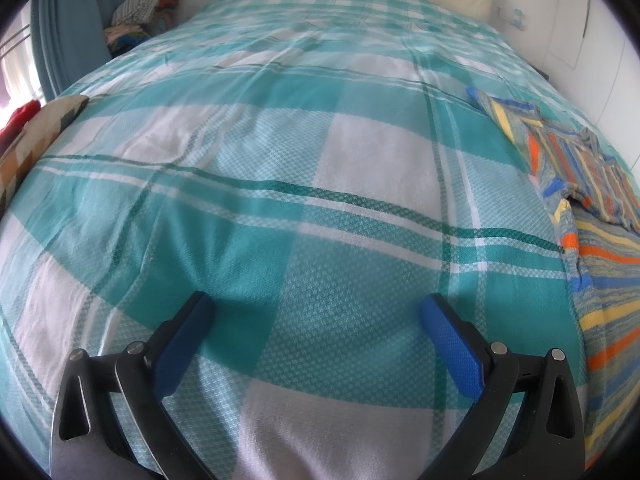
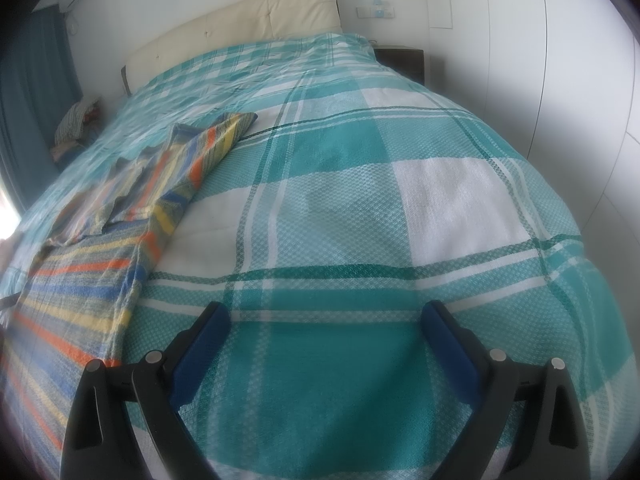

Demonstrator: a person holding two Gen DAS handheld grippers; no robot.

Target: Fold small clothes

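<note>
Fills almost all of both views: a bed (image 1: 304,184) under a teal and white checked cover (image 2: 360,208), lightly creased, smooth across the near half. At the far end, a cream padded headboard (image 2: 248,20) against a white wall. Along one side, white cupboard doors (image 2: 568,80); just past the bed's far corner, a dark bedside cabinet (image 2: 402,60). On the opposite side, a blue curtain (image 1: 68,40) with a heap of mixed clothes (image 1: 140,12) piled beside it, off the bed.

On the cover, a striped garment (image 2: 100,240) in blue, orange, yellow and grey, spread mostly flat. Lies at the right edge of the left wrist view and at the left of the right wrist view, so between the two tools. One sleeve (image 2: 224,132) stretched away toward the headboard; another layer of the same cloth doubled over the middle, with a rumpled edge. Whether more than one garment, hard to tell.

At the left rim of the left wrist view, a patterned cushion or cloth (image 1: 36,140), partly cut off.

Left claw (image 1: 316,310): spread wide, blue pads (image 1: 452,344) well apart, nothing between them, over bare cover beside the garment. Right claw (image 2: 324,316): likewise wide and empty, over bare cover, garment hem just to its left.
</note>
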